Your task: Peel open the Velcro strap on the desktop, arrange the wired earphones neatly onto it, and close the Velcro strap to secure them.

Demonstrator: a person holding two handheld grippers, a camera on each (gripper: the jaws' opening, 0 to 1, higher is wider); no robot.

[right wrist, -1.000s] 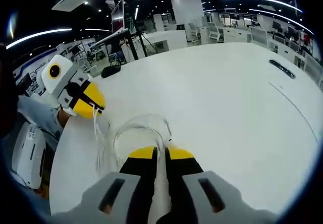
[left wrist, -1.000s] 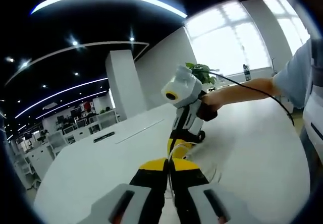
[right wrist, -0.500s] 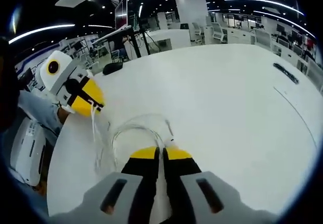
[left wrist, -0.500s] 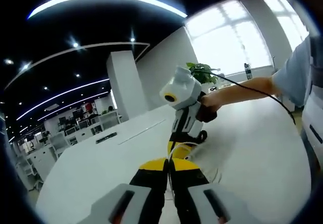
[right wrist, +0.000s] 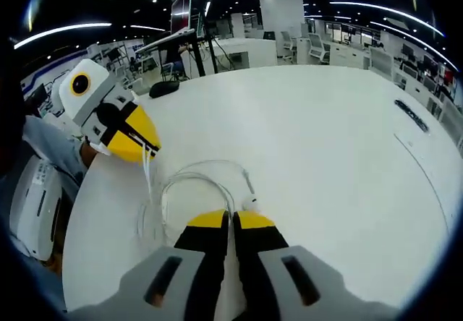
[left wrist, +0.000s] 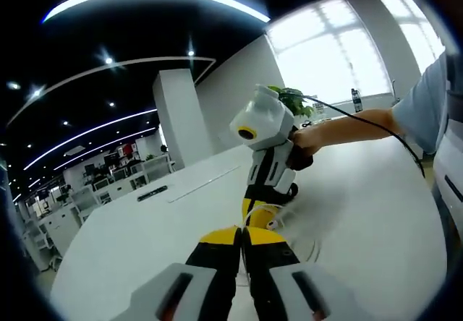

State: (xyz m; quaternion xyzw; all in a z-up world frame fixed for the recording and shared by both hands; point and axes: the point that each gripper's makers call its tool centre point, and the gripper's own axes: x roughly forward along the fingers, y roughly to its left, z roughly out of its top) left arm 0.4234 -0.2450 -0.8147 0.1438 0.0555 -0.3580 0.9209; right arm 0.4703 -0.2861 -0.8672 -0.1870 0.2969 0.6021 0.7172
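The white earphone cable [right wrist: 189, 178] lies in loose loops on the white table [right wrist: 325, 133]. My right gripper [right wrist: 232, 220] is shut at the near side of the loops, with the cable running in under its yellow tips. My left gripper [right wrist: 148, 144] comes in from the left, held above the table. It is shut on a strand of the cable that hangs down from its tips. In the left gripper view my left gripper [left wrist: 241, 233] is shut at the bottom. Just beyond it, my right gripper [left wrist: 255, 207] points down at the table [left wrist: 145, 227], with the cable [left wrist: 271, 209] beside its tips.
A person's arm [left wrist: 347, 126] holds the right gripper. A black object [right wrist: 165, 87] lies at the table's far edge and a dark slot [right wrist: 407, 111] is set into the tabletop at the right. Office desks and chairs stand beyond.
The left gripper has drawn a little closer to the right gripper and sits slightly higher. The cable loop between them looks rounder. Both grippers stay shut.
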